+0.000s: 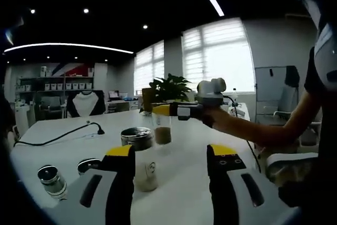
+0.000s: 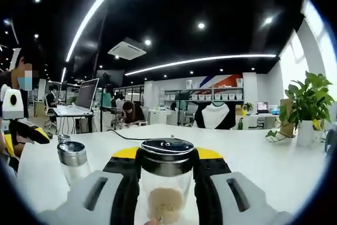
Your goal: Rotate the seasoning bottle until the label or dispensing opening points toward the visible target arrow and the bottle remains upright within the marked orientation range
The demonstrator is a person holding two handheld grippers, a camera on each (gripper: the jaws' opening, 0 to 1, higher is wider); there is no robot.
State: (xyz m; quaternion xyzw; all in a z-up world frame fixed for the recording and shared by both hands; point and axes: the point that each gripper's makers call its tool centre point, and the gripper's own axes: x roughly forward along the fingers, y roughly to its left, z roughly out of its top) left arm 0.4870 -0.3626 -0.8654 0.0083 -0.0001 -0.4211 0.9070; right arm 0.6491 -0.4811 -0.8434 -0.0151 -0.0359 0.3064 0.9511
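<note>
Right gripper — jaws pinching the neck of the seasoning bottle, upright on the white table. Left gripper — jaws spread, holding nothing, above the table; a small white jar stands behind its left jaw.

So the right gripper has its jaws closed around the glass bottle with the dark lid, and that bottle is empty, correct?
Not quite. The right gripper does have its jaws closed around the glass bottle with the dark lid, but it is not empty: the right gripper view shows brownish seasoning in its lower part.
</note>
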